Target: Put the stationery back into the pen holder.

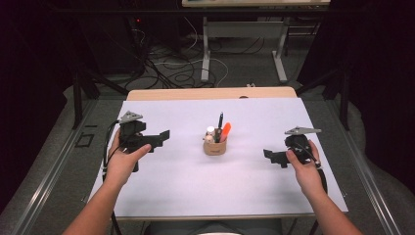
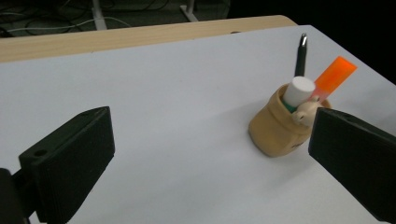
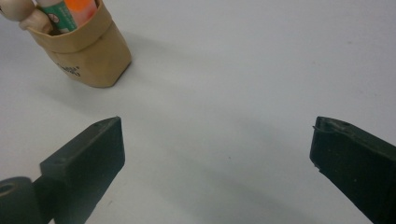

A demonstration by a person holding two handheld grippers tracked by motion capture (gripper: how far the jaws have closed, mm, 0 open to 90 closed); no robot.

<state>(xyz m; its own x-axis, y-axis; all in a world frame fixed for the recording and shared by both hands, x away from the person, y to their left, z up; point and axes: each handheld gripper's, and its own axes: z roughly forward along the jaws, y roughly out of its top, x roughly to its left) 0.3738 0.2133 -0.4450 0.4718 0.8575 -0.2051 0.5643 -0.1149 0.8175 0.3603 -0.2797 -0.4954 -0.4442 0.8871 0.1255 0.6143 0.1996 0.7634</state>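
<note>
A small tan pen holder [image 1: 215, 146] stands upright in the middle of the white table cover [image 1: 186, 186]. It holds a black pen [image 1: 220, 121], an orange highlighter [image 1: 225, 131] and a white-capped stick [image 1: 210, 131]. My left gripper [image 1: 164, 135] is held open to the left of the holder, jaws pointing at it. In the left gripper view the pen holder [image 2: 279, 131] sits ahead at the right, partly behind one jaw. My right gripper [image 1: 268, 154] is open to the right of the holder, low over the cover. The right gripper view has the pen holder [image 3: 86, 49] at upper left, well beyond the jaws.
The wooden table edge [image 1: 210, 93] shows at the back beyond the cover. Behind it the floor carries cables [image 1: 171, 68] and a white desk frame [image 1: 244, 44]. Metal rails [image 1: 44, 176] run along both sides of the table.
</note>
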